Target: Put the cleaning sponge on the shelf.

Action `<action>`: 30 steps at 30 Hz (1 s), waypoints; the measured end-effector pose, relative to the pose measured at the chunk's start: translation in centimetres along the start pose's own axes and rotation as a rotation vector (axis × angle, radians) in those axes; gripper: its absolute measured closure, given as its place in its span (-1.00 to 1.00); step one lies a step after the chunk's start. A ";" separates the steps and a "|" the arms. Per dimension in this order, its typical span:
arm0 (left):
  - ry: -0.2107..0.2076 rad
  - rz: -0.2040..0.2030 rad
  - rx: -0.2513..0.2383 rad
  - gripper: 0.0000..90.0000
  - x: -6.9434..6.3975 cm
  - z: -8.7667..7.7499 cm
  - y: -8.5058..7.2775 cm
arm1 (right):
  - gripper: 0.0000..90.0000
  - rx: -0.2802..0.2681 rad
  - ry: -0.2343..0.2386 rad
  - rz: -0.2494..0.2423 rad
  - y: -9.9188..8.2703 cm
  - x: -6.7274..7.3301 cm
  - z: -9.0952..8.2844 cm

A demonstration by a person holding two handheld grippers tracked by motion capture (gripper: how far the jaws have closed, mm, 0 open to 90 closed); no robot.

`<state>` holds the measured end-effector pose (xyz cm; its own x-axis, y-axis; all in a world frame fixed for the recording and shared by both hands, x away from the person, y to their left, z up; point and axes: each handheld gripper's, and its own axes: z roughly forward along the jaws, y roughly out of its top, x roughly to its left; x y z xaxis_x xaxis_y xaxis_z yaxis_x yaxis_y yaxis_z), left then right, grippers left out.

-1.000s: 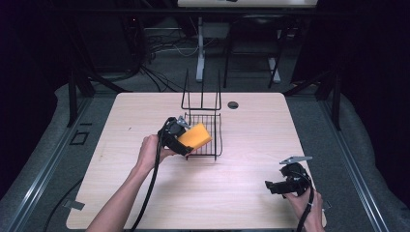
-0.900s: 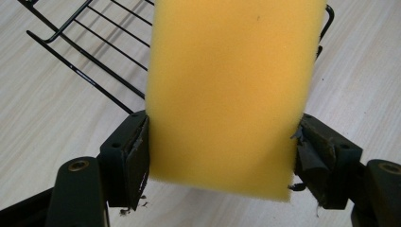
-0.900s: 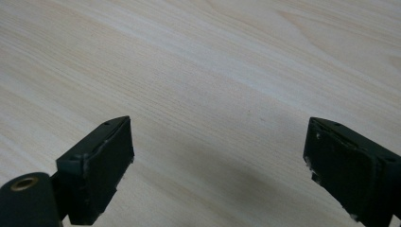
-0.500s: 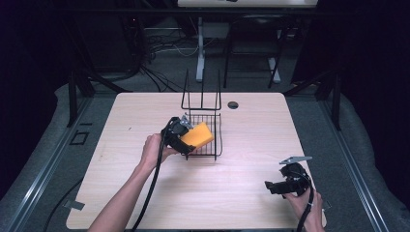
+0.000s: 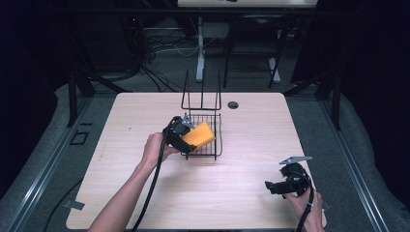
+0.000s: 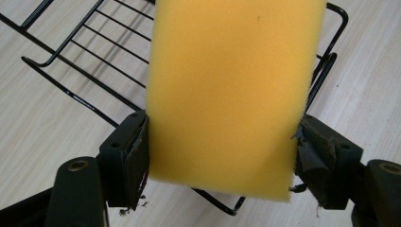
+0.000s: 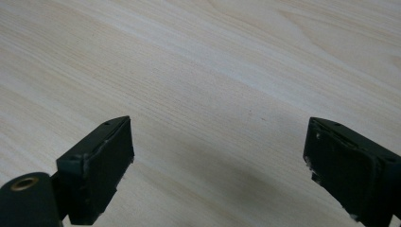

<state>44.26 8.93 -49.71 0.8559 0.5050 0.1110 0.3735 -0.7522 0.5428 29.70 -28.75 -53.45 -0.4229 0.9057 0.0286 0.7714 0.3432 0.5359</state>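
Note:
A yellow sponge (image 5: pixel 199 135) (image 6: pixel 227 94) is clamped between the pads of my left gripper (image 5: pixel 189 137) (image 6: pixel 220 156), which is shut on it. The sponge hangs tilted over the left side of a black wire basket (image 5: pixel 208 145) (image 6: pixel 80 52) at the middle of the wooden table (image 5: pixel 241 193). At the table's near right corner a hand holds my right gripper (image 5: pixel 271 186) (image 7: pixel 217 156). Its jaws stand wide apart above bare wood, with nothing between them.
The basket has a tall wire back (image 5: pixel 200 92) on its far side. A dark round hole (image 5: pixel 233 105) sits in the tabletop behind the basket. Dark stands and cables surround the far edge of the table.
My left gripper has carried the sponge a little to the right, further over the basket. The right gripper has stayed where it was.

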 end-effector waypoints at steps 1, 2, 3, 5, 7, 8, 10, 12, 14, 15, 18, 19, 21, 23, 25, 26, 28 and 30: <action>-0.006 0.004 0.006 -0.39 0.0 0.1 0.1 | -0.80 0.001 -0.004 -0.002 0.0 0.0 0.0; -0.011 0.008 0.009 -0.39 0.1 0.1 0.2 | -0.80 0.001 -0.003 -0.002 0.0 0.0 0.0; -0.016 0.015 0.012 -0.39 0.1 0.1 0.2 | -0.80 0.003 0.000 -0.002 0.0 0.0 0.0; -0.016 0.026 0.025 -0.39 0.1 0.4 0.4 | -0.80 -0.011 0.012 0.010 0.0 0.1 0.2; -0.023 0.032 0.034 -0.39 0.1 0.6 0.4 | -0.80 -0.016 0.017 0.014 -0.1 0.1 0.2; -0.022 0.033 0.035 -0.39 0.1 0.8 0.4 | -0.80 -0.010 0.011 0.008 0.0 0.1 0.2; -0.026 0.034 0.041 -0.39 0.2 0.9 0.5 | -0.80 -0.013 0.014 0.011 -0.1 0.1 0.2; -0.028 0.035 0.043 -0.39 0.3 1.0 0.5 | -0.80 -0.012 0.014 0.011 -0.1 0.1 0.2; -0.034 0.046 0.055 -0.40 0.4 1.1 0.6 | -0.80 -0.012 0.013 0.011 -0.1 0.1 0.2; -0.032 0.050 0.060 -0.40 0.4 1.1 0.7 | -0.80 -0.012 0.014 0.011 -0.1 0.1 0.2; -0.031 0.064 0.080 -0.40 0.4 1.3 0.8 | -0.80 -0.012 0.013 0.011 -0.1 0.1 0.2; -0.035 0.063 0.084 -0.40 0.4 1.4 0.8 | -0.80 -0.012 0.013 0.011 0.0 0.1 0.2; -0.035 0.062 0.086 -0.41 0.4 1.5 0.8 | -0.80 -0.013 0.013 0.011 0.0 0.1 0.2; -0.042 0.057 0.089 -0.42 0.5 1.7 0.8 | -0.80 -0.012 0.012 0.010 0.0 0.1 0.2; -0.045 0.052 0.090 -0.42 0.6 1.9 0.7 | -0.80 -0.012 0.013 0.011 0.0 0.1 0.2; -0.046 0.049 0.090 -0.42 0.6 1.9 0.7 | -0.80 -0.012 0.012 0.011 0.0 0.1 0.2; -0.048 0.046 0.090 -0.43 0.7 2.1 0.7 | -0.80 -0.011 0.013 0.011 0.0 0.1 0.2; -0.052 0.044 0.088 -0.44 0.7 2.2 0.7 | -0.80 -0.013 0.014 0.013 0.0 0.1 0.2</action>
<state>45.86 7.87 -51.08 0.8887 0.4498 0.0886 0.3632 -0.8088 0.4625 29.75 -28.61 -53.65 -0.4196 0.9065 0.0468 0.7703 0.3284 0.5466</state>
